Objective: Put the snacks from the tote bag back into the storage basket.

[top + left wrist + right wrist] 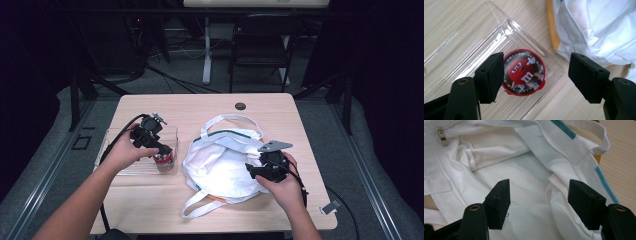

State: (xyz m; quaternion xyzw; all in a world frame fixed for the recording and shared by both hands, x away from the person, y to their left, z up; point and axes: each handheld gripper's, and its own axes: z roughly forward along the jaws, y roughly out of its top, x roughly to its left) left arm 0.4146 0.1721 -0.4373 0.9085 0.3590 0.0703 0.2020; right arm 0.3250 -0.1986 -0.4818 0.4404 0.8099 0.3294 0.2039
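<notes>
A small round container with a red lid and a cartoon candy face (pixel 524 72) stands in the corner of a clear plastic tray (pixel 486 7) at the table's left (pixel 170 134). My left gripper (pixel 537 66) hovers straight above it, open, its pads wider apart than the lid and not pressing on it. In the high view that gripper (pixel 159 146) sits just over the container (pixel 164 160). A white cloth bag with teal trim (pixel 220 160) lies open at the centre right. My right gripper (pixel 539 192) is open over the bag's mouth (pixel 511 170), near its right side (pixel 255 170).
The bag's long handles (pixel 227 120) loop toward the table's far side and front edge. A zipper pull (pixel 442 137) shows inside the bag. A black round grommet (pixel 240 106) sits near the far edge. A dark chair (pixel 262 40) stands beyond the table.
</notes>
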